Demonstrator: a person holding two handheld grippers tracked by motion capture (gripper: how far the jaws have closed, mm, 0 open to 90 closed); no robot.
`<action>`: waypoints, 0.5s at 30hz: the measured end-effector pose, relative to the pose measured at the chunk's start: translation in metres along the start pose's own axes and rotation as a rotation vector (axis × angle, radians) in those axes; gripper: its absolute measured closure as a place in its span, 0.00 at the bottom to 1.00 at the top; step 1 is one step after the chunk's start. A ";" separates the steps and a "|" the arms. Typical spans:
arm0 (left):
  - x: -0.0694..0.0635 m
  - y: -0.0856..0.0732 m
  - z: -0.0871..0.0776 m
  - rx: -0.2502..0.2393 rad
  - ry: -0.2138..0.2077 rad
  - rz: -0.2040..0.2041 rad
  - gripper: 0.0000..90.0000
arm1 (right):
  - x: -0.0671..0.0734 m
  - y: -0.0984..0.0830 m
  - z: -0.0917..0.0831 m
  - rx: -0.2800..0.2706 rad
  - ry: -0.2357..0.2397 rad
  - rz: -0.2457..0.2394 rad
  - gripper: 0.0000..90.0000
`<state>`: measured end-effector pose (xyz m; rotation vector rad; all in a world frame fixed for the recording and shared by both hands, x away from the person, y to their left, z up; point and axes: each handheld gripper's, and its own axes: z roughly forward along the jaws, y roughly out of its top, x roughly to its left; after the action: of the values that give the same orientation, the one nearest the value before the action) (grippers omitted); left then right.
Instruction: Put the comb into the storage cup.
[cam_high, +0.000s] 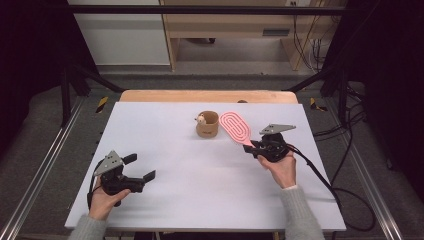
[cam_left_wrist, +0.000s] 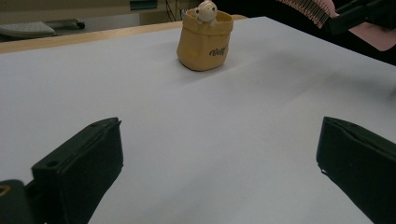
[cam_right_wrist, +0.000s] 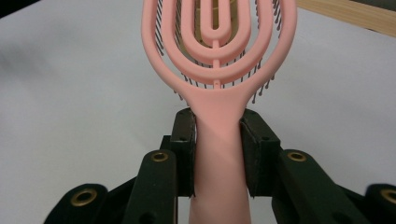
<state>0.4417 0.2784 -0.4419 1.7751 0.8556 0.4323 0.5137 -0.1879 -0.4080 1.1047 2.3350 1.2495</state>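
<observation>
Hairbrush (cam_right_wrist: 218, 70) sits clamped by its handle in your right gripper (cam_high: 258, 146), head pointing toward the pot (cam_high: 207, 125); left gripper (cam_high: 139, 169) gapes empty.

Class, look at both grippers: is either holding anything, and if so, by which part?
The right gripper holds the pink hairbrush by its handle, just below the head. The left gripper is open and holds nothing.

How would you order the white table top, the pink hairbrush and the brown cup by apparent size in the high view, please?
1. White table top, by far the largest.
2. Pink hairbrush.
3. Brown cup, though its footprint looks close to the brush head alone.
</observation>
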 end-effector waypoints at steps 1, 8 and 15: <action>-0.001 0.001 0.000 0.000 -0.001 0.001 0.01 | 0.001 0.000 0.000 -0.004 0.002 -0.004 0.77; -0.005 0.004 0.001 0.000 0.001 -0.005 0.01 | 0.010 0.002 -0.002 -0.021 0.033 -0.026 0.77; -0.011 0.007 0.004 -0.002 -0.001 -0.003 0.01 | 0.020 0.002 0.003 -0.038 0.073 -0.034 0.77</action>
<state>0.4390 0.2669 -0.4359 1.7719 0.8568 0.4307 0.5032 -0.1710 -0.4062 1.0194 2.3622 1.3379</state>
